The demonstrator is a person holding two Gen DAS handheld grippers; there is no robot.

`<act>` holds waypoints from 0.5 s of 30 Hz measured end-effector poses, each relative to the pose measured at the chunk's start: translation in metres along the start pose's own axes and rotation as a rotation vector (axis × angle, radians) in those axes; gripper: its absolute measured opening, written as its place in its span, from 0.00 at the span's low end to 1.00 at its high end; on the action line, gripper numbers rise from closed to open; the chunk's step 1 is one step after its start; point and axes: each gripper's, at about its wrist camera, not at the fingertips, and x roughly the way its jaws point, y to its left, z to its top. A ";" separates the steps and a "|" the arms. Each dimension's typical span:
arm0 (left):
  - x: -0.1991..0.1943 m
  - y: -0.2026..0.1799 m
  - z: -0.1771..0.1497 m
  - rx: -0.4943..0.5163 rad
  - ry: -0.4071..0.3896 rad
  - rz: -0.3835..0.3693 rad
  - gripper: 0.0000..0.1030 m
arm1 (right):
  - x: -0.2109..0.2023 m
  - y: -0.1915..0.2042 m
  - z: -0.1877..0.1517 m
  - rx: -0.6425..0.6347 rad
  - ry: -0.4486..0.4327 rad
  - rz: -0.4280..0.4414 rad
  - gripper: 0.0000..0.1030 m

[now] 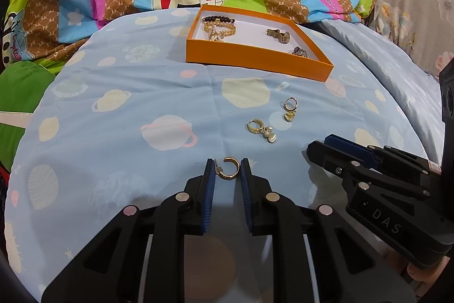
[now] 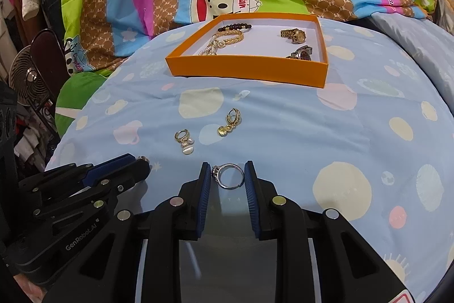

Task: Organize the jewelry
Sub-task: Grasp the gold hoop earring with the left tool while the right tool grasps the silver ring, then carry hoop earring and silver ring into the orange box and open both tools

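Left tongs (image 1: 227, 171) clench gold hoop (image 1: 227, 169); right tongs (image 2: 227, 175) clench silver ring (image 2: 229, 175); two earrings (image 1: 262, 129) before orange box (image 1: 255, 65).

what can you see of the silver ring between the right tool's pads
The silver ring is a thin, shiny metal band with a small raised setting on its left side, whose stone is too small to make out. It stands tilted so its opening faces the camera, its lower edge at or near the blue planet-print bedding. The right tool is shut on it, one blue ribbed pad against the setting, the other against the band's far side. Nothing else touches it.
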 end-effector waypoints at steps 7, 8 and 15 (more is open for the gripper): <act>-0.001 -0.001 0.001 0.006 -0.001 -0.003 0.17 | -0.007 -0.004 -0.004 0.008 -0.009 -0.007 0.22; -0.001 -0.001 0.001 0.006 -0.001 -0.003 0.17 | -0.008 -0.004 -0.005 0.008 -0.011 -0.009 0.22; -0.005 0.004 0.001 -0.029 0.001 -0.013 0.17 | -0.020 -0.006 -0.009 0.008 -0.024 -0.016 0.22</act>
